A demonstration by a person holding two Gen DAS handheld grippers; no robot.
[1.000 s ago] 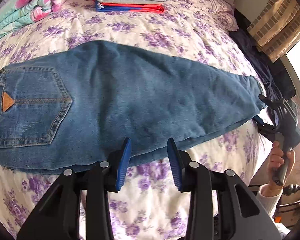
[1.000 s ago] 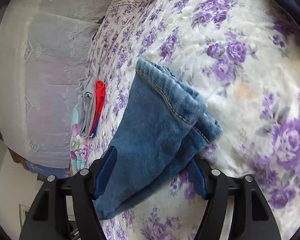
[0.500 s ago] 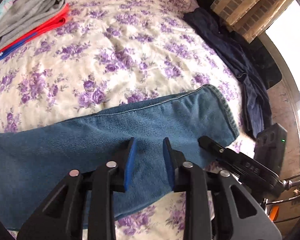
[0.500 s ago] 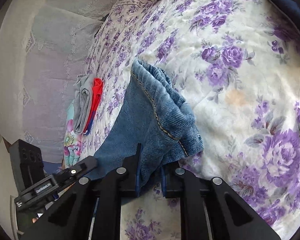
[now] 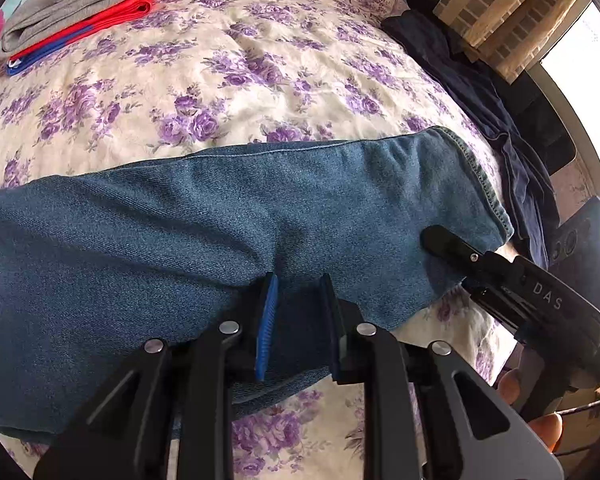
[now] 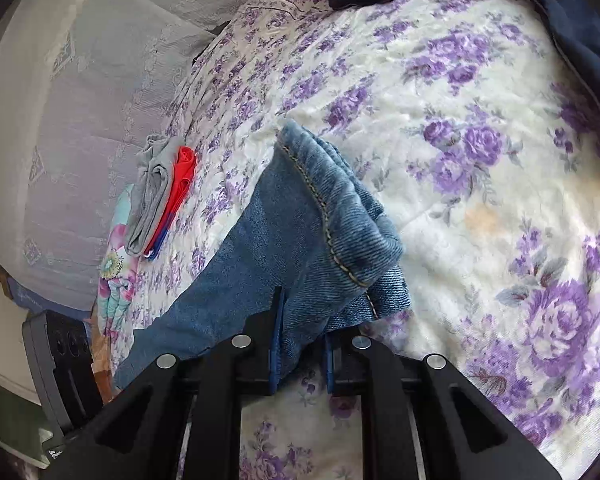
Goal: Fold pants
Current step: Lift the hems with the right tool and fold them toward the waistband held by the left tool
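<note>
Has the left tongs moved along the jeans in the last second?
Yes. The left tongs slid from mid-leg toward the hem of the jeans, away from the folded grey clothes, and shut on the denim.

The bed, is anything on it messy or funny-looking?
Yes. A dark navy garment lies crumpled along the far edge of the bed, unlike the neat folded pile in the corner. The jeans are only bunched at the hem where the right gripper pinches them. The bedspread also has a faint yellowish stain.
</note>
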